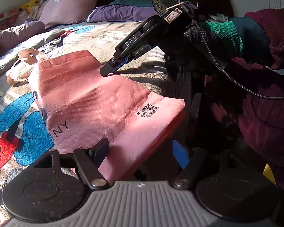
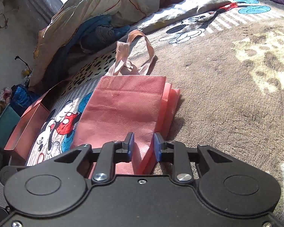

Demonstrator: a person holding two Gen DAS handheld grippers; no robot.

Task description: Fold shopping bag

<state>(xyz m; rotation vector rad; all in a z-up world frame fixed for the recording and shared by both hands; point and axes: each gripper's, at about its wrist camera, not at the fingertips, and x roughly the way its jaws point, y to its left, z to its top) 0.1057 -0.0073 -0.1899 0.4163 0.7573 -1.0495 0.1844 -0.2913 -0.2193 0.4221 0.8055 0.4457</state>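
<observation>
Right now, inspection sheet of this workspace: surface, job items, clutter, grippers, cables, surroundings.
Surface: cartoon-print blanket on a bed.
Job's things: pink shopping bag lying flat, side pleats folded in; handles loose past its far end.
Clutter: brown plush toy near the handles; pink box at the bed edge.
Grippers: left gripper open, straddling the bag's corner; right gripper open over the bag's edge.
Cables: black cable from the right gripper.
Surroundings: pillows, bunched duvet.
</observation>
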